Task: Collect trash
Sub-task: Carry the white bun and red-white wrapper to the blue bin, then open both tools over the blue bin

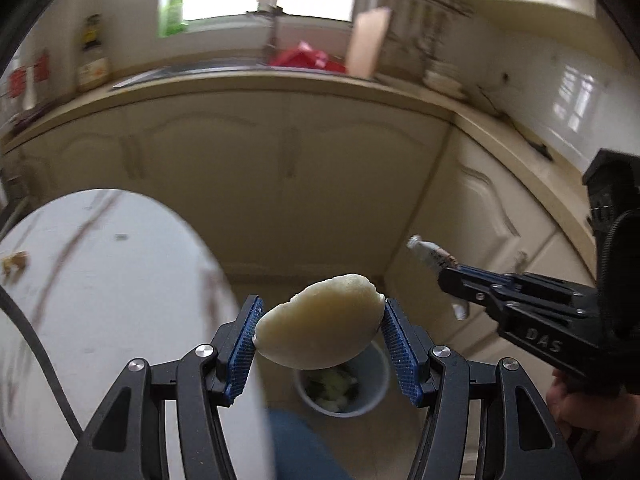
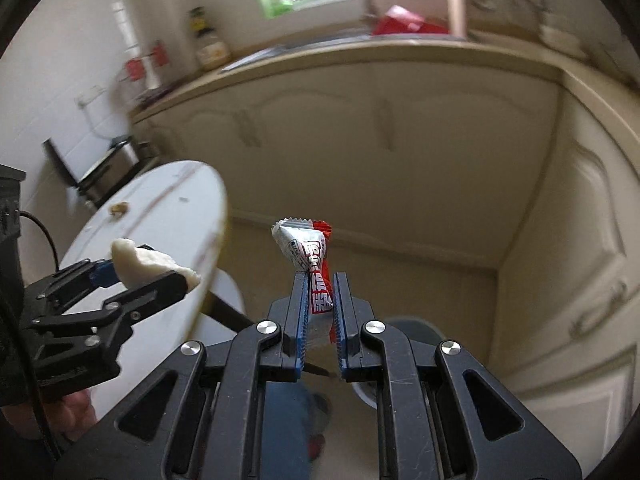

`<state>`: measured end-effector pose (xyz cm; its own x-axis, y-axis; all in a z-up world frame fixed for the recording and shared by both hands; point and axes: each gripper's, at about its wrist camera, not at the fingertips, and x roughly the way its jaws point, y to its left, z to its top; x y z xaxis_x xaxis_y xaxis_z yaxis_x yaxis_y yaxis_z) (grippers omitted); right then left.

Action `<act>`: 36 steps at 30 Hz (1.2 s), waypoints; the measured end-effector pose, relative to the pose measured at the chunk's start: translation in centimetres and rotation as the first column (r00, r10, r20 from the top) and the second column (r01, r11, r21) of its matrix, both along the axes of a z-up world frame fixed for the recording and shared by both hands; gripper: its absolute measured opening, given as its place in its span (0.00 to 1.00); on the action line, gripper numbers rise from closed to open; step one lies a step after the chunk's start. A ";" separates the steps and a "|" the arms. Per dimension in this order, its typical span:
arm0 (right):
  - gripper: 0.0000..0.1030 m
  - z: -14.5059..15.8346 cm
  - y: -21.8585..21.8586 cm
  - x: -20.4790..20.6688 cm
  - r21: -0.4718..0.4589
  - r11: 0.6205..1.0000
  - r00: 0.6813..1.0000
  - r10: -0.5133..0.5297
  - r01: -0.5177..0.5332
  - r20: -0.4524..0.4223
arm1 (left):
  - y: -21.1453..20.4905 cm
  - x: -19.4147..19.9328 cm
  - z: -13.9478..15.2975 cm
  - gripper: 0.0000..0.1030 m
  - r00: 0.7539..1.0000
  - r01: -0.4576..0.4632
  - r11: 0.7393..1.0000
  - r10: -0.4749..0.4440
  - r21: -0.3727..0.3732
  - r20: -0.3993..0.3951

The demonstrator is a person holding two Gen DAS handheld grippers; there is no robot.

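Note:
My left gripper [image 1: 320, 320] is shut on a pale, half-eaten bun [image 1: 320, 328], its blue pads pressing both ends; the same bun [image 2: 140, 264] shows at the left of the right wrist view. My right gripper [image 2: 320, 292] is shut on a red-and-white snack wrapper [image 2: 310, 256], which sticks up between the pads; the wrapper [image 1: 430, 254] also pokes out at the right of the left wrist view. A grey trash bin [image 1: 374, 380] with scraps inside stands on the floor right below the bun. In the right wrist view the bin [image 2: 416, 330] is partly hidden behind my fingers.
A round white marble table [image 1: 100, 300] fills the left, with a small brown crumb [image 1: 16, 262] on it. Cream cabinets [image 1: 280, 184] and a countertop with a sink ring the floor. A dark chair [image 2: 100, 168] stands by the wall. A person's blue-clad leg [image 1: 296, 440] is below.

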<state>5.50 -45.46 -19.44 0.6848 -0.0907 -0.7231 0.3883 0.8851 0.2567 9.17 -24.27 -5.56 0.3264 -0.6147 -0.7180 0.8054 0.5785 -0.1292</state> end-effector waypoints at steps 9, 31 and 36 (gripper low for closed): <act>0.11 -6.0 -6.6 -2.3 0.101 0.990 0.993 -0.092 0.099 -0.076 | -7.9 0.2 -4.2 0.54 0.996 0.085 0.992 -0.081 0.097 -0.045; 0.19 -19.4 -12.5 -0.3 0.299 0.931 0.960 -0.134 0.207 -0.245 | -19.3 7.0 -16.7 0.65 0.979 0.096 0.940 -0.030 0.327 -0.200; 0.49 -20.1 -13.0 -0.7 0.305 0.923 0.954 -0.160 0.235 -0.253 | -20.0 7.7 -16.7 0.75 0.984 0.068 0.942 -0.008 0.328 -0.179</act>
